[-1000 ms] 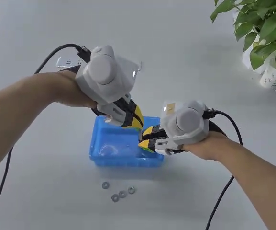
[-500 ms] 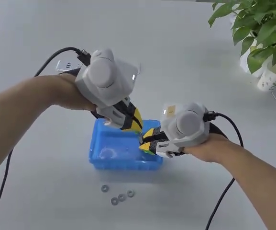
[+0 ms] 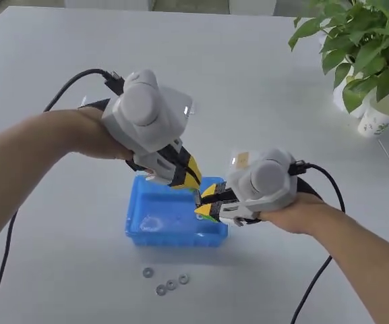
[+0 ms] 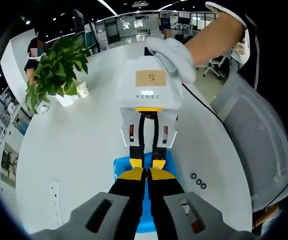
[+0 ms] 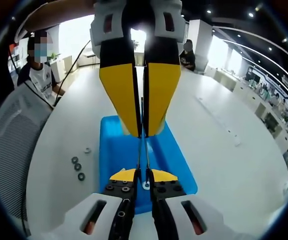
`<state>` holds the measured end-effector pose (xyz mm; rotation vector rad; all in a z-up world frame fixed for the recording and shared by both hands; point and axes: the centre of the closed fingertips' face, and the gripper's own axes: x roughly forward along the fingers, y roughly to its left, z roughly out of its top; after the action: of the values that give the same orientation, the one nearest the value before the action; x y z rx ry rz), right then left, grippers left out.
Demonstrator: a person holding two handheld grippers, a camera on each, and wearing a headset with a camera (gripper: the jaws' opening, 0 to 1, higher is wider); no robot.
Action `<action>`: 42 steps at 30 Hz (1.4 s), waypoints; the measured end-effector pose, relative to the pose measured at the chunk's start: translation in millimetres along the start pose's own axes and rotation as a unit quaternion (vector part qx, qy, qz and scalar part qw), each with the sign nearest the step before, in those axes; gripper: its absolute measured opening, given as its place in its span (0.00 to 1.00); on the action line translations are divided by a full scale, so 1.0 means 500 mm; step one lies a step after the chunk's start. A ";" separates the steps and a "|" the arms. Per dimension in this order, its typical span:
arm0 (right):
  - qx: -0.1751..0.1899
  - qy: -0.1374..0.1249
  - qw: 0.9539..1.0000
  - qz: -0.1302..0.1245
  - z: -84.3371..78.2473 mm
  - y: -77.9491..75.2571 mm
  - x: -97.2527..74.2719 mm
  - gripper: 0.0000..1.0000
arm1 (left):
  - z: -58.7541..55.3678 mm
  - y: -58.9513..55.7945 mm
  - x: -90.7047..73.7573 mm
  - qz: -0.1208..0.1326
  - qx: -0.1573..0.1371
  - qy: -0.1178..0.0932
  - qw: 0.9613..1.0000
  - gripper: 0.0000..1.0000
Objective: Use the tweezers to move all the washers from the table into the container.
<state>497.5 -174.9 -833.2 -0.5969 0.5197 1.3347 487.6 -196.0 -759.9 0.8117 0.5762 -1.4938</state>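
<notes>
Four washers (image 3: 171,284) on table, counted in head view and right gripper view; three countable in left gripper view; one blue container (image 3: 174,233); one tweezers (image 5: 144,145); two grippers, left gripper (image 3: 193,181) and right gripper (image 3: 204,202); two cables (image 3: 73,82), one per gripper; one potted plant (image 3: 356,40).

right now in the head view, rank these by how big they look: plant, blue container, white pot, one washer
1. plant and blue container: too close to call, plant cropped, container partly covered
2. white pot
3. washer
</notes>
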 end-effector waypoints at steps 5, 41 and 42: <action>-0.009 -0.006 1.000 -0.004 0.016 0.013 -0.014 0.11 | 0.013 -0.014 -0.016 0.000 -0.001 0.001 1.000 0.05; -0.014 -0.026 0.999 0.016 0.055 0.153 -0.031 0.11 | 0.023 -0.152 -0.057 -0.006 -0.020 0.022 1.000 0.05; -0.013 -0.026 0.999 0.017 0.054 0.157 -0.029 0.11 | 0.022 -0.155 -0.056 -0.006 -0.021 0.023 1.000 0.05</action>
<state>418.0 -157.3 -811.5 -0.5756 0.4722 1.3870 408.6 -179.3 -740.4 0.8121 0.6455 -1.4727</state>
